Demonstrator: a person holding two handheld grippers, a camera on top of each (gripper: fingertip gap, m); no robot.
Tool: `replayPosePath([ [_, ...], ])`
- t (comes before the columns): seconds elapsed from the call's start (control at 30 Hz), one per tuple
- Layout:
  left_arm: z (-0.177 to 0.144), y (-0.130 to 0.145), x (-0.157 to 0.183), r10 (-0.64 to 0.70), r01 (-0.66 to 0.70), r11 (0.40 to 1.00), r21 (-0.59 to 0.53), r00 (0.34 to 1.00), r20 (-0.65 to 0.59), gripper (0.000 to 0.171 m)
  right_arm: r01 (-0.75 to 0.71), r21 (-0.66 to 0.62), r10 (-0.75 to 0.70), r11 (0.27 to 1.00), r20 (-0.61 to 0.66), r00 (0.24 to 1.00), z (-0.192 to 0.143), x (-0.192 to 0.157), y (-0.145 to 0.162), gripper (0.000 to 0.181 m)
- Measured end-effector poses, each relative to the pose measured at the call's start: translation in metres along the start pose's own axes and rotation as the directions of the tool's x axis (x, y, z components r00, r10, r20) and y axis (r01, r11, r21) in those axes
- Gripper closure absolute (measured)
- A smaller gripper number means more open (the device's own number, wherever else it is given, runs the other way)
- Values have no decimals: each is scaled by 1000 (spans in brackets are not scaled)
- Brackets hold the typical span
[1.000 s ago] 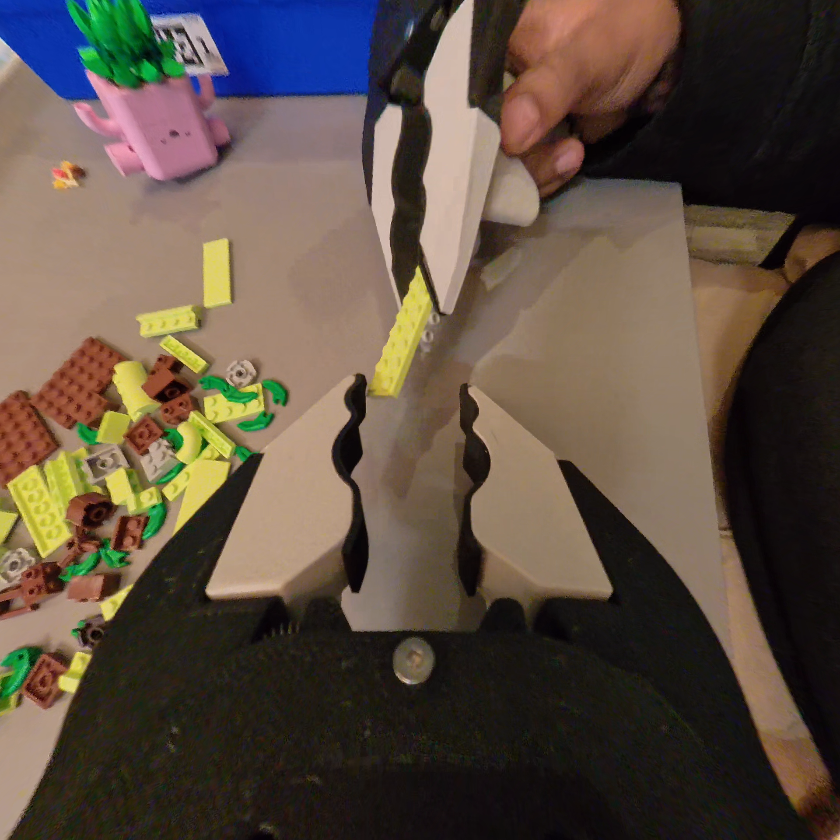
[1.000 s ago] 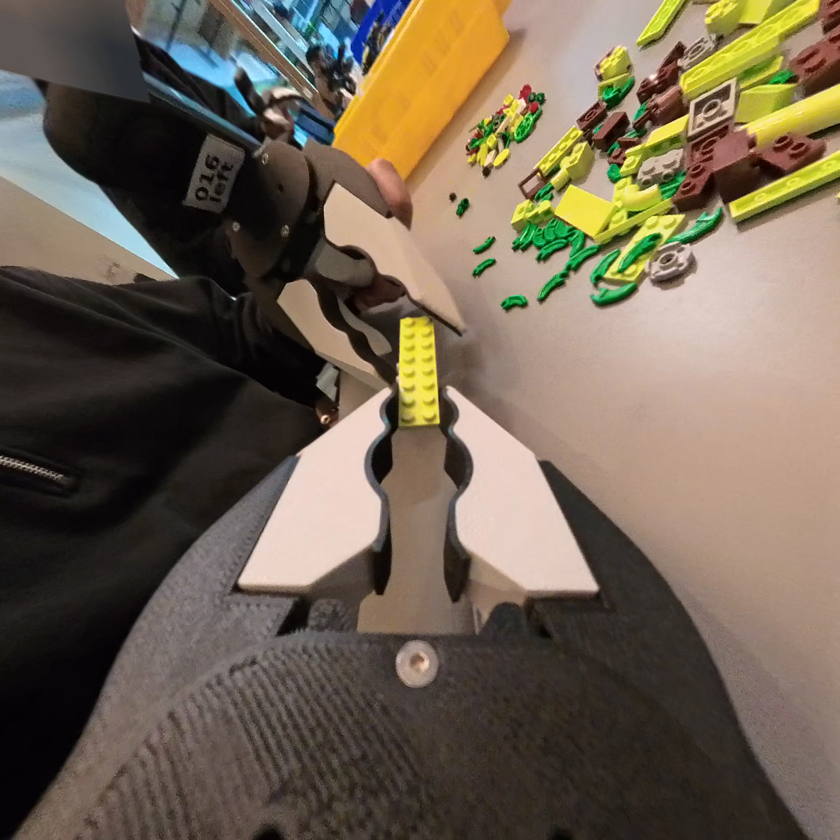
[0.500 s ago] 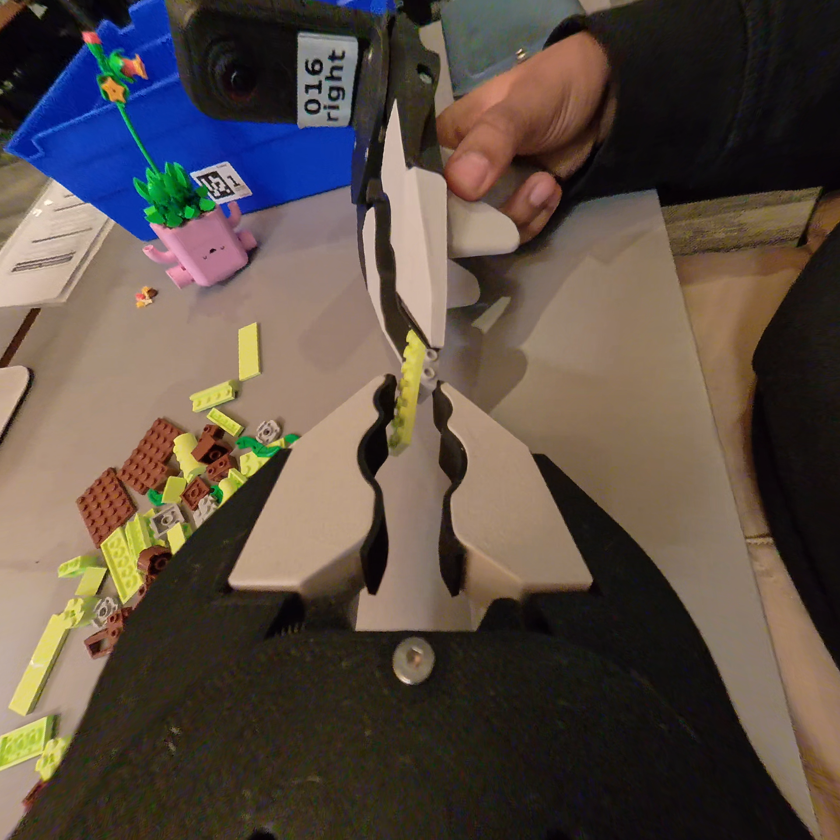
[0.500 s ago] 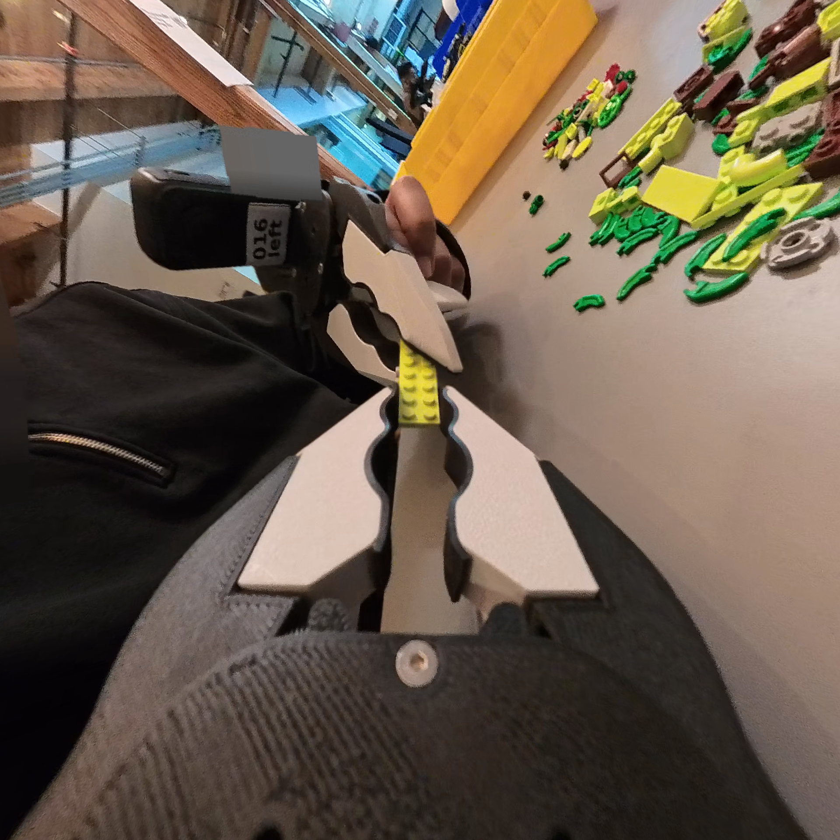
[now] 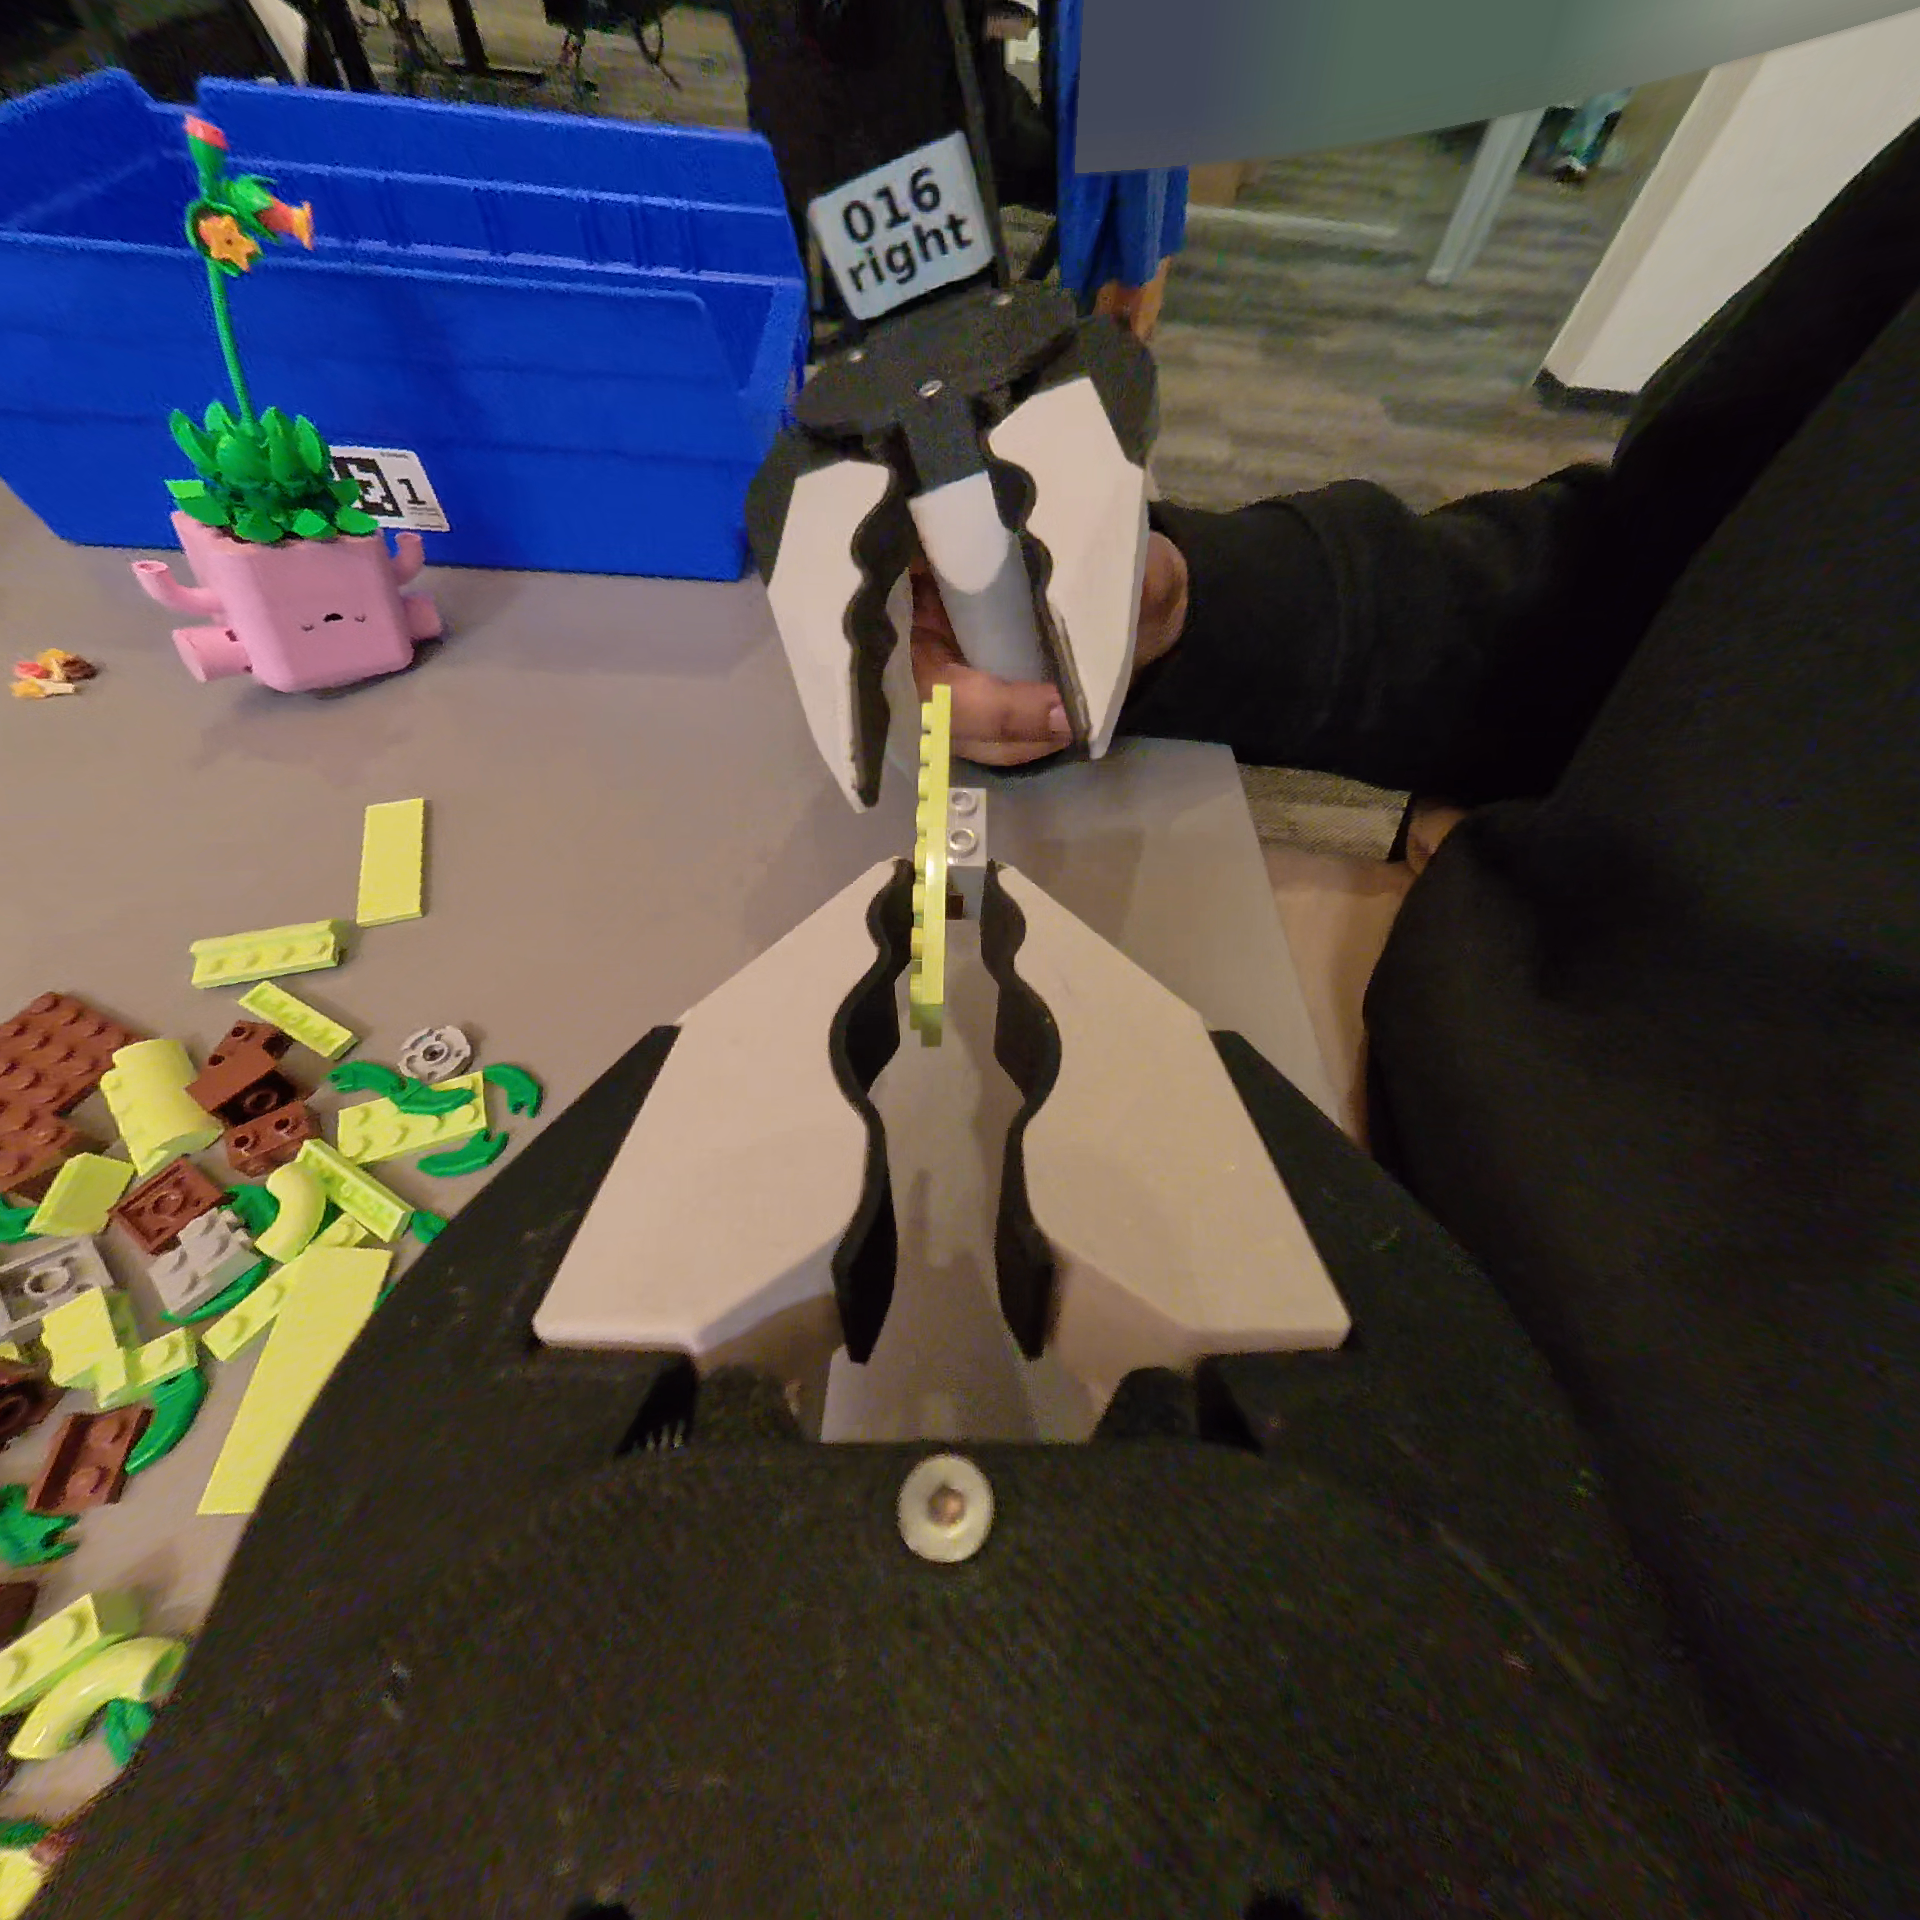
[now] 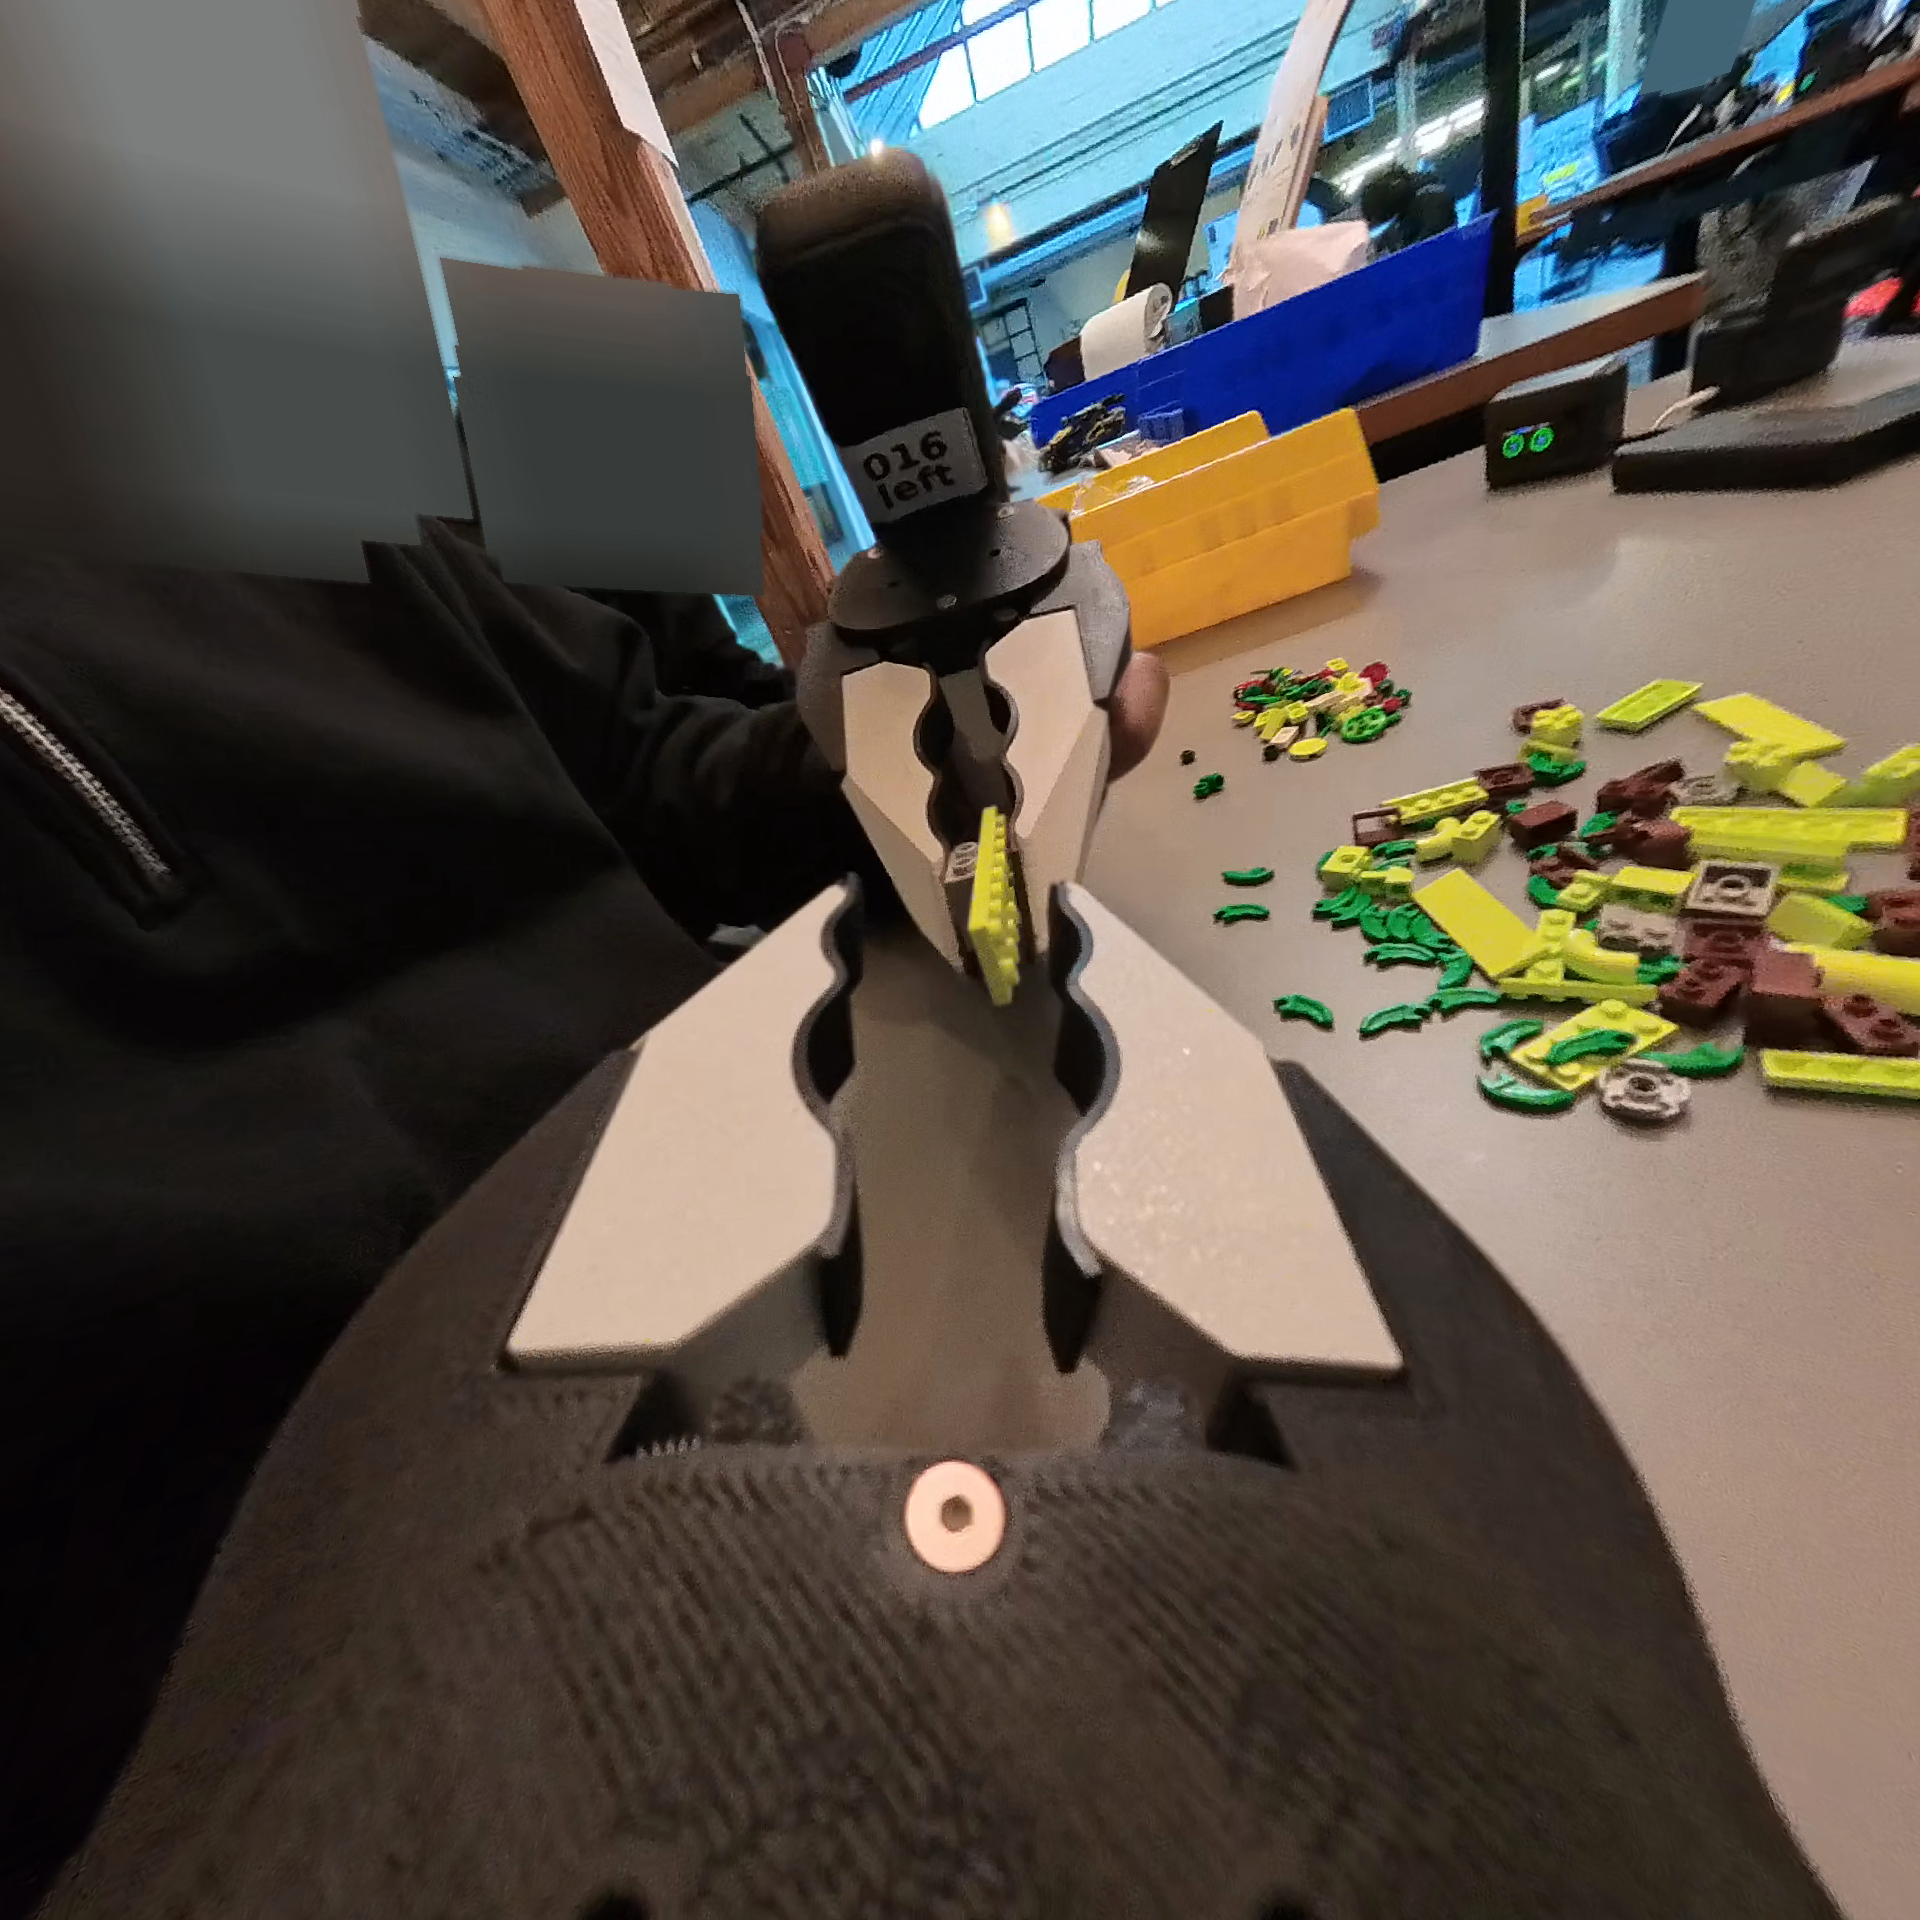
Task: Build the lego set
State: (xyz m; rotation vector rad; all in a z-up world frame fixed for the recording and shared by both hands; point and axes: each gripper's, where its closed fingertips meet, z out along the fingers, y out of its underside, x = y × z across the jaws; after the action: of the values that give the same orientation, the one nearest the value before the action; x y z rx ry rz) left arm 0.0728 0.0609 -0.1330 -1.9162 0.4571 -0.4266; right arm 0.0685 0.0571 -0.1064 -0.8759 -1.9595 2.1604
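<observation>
Left gripper [image 5: 940, 873] closed down on lime plate [image 5: 928, 883], held on edge above the worktop [image 5: 623, 748] near its right-hand edge, close to the person's dark sleeve [image 5: 1351, 623]. Small grey brick [image 5: 965, 831] stuck to the plate's right face, sitting at the fingertips. Plate's top end pokes up past the tips.

Right gripper [image 5: 971, 769] facing it from the far side, jaws spread wide, nothing held; left fingertip just beside the plate's upper end, contact not clear. From the right wrist view: right gripper [image 6: 956, 899] gaping, lime plate [image 6: 995, 914] and grey brick [image 6: 961, 862] sitting between its tips but gripped only by the left gripper [image 6: 982, 935].

Surroundings, left wrist view:
- Loose pile [image 5: 208, 1164] of lime, brown, grey and green pieces along the worktop's left edge, well apart from the held plate.
- Flat lime tile [image 5: 392, 862] and a lime studded strip [image 5: 265, 953] lying alone between pile and grippers.
- Pink pot figure [image 5: 301, 613] with green leaves and a flower stalk toward the far left corner, upright, in front of blue bins [image 5: 468, 343].
- Few tiny orange-red bits [image 5: 47, 670] at the far left edge.

Right wrist view: yellow bin [image 6: 1226, 530] at the far side, second small heap [image 6: 1314, 707] of mixed bits near it.

Space directly between the two grippers clear apart from the plate itself.
</observation>
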Motion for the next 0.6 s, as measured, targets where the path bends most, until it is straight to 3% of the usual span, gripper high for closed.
replayPosePath([
  [0.13,4,4,4,2,-2,1000,-22,1000,-17,160,52,-8,-52,999,-19,998,2,-2,1,159],
  [0.37,7,0,7,-31,31,1000,-4,999,-41,160,60,-22,-60,998,-5,998,3,-4,3,160],
  [0.6,6,-2,9,-75,76,997,16,994,-75,161,98,-34,-99,995,-38,994,5,-2,4,172],
])
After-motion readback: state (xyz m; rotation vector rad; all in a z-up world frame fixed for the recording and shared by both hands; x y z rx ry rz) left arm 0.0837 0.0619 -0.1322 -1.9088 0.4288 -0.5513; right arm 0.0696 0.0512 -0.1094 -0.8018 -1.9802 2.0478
